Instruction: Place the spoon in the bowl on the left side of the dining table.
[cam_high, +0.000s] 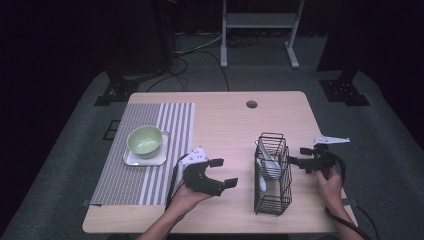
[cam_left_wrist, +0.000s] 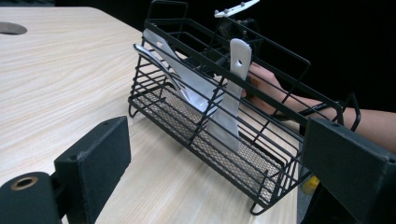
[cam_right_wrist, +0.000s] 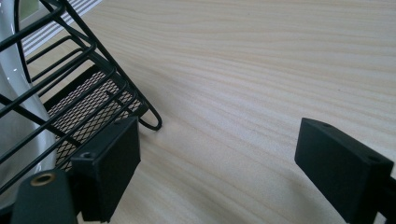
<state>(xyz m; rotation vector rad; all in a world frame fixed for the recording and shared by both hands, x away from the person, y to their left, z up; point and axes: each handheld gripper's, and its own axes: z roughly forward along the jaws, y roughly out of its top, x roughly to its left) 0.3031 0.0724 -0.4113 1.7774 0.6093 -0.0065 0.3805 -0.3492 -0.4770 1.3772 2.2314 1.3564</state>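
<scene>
Black wire basket (cam_high: 272, 175) standing on tabletop (cam_high: 220, 120), holding probably light, slippery white utensils (cam_high: 266, 162), best gripped by handles, flanked by left gripper (cam_high: 220, 172) and right gripper (cam_high: 299, 155), jaws wide, empty.

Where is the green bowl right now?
In the high view, the green bowl sits on a white plate on the striped mat, at the table's left.

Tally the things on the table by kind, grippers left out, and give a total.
Green bowl: 1
White square plate: 1
Striped placemat: 1
Black wire basket: 1
White utensils in the basket: 3, as far as visible
Total: 7
</scene>
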